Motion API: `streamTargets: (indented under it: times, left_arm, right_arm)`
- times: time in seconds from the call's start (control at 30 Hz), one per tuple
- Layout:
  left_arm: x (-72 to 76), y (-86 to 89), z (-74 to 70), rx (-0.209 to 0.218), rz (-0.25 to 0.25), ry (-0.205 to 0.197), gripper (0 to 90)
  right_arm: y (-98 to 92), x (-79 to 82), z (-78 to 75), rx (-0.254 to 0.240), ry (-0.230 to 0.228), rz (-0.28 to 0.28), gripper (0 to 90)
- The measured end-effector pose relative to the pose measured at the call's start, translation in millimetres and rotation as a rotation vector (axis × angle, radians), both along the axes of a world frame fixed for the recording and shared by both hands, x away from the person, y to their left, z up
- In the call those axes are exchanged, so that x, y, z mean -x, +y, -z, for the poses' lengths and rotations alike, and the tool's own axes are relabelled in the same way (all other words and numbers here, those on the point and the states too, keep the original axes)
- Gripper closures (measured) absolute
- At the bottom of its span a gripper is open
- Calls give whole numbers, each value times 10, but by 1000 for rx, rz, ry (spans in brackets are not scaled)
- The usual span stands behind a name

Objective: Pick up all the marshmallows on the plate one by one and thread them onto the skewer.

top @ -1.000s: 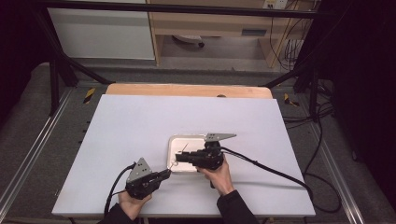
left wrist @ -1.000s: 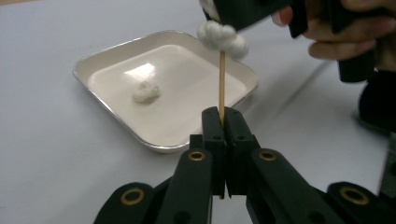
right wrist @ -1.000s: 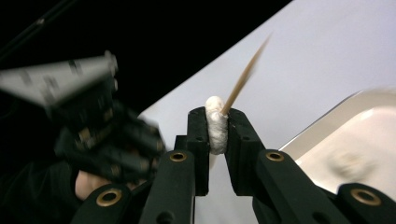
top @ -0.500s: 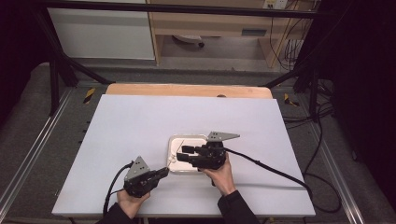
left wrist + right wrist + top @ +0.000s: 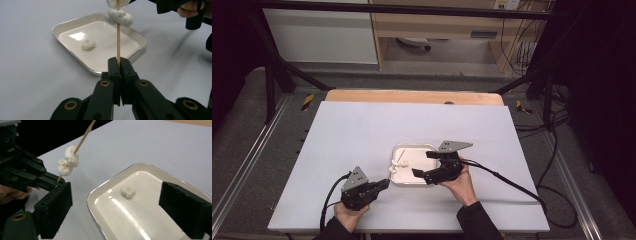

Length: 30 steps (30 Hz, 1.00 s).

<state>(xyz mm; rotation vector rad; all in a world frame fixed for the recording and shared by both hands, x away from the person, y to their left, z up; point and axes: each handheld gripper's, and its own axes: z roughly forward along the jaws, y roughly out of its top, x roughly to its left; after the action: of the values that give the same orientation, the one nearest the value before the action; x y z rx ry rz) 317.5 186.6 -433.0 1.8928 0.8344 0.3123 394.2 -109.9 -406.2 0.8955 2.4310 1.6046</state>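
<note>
My left gripper (image 5: 119, 62) is shut on the lower end of a thin wooden skewer (image 5: 118, 37), which rises over the near edge of a white tray (image 5: 62, 25). Two white puffy pieces (image 5: 119, 17) are threaded on the skewer. One more white piece (image 5: 128, 192) lies loose in the tray. My right gripper (image 5: 115, 200) hovers over the tray (image 5: 100, 190) beside the skewer (image 5: 83, 137). Its jaws have just been opening and stand wide apart, gripping nothing. In the high view the right gripper (image 5: 423, 163) is over the tray's right side and the left gripper (image 5: 384, 184) is at its lower left.
The tray (image 5: 409, 148) sits mid-table on a white sheet (image 5: 362, 130). A wooden table edge (image 5: 412, 96) runs along the back. The right gripper's cable (image 5: 512, 182) trails off to the right. Black frame rails flank the table.
The right gripper's jaws were together a second ago and are now spread wide. Both hands have stayed in place, and the left gripper still grips the skewer.
</note>
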Motion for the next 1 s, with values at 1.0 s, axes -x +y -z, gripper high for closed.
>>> streamTargets:
  times: [1.0]
  left_arm:
    - [-27, 215, -29, -34, -22, 33, 877]
  right_arm:
    - [247, -270, 106, 150, 26, 47, 44]
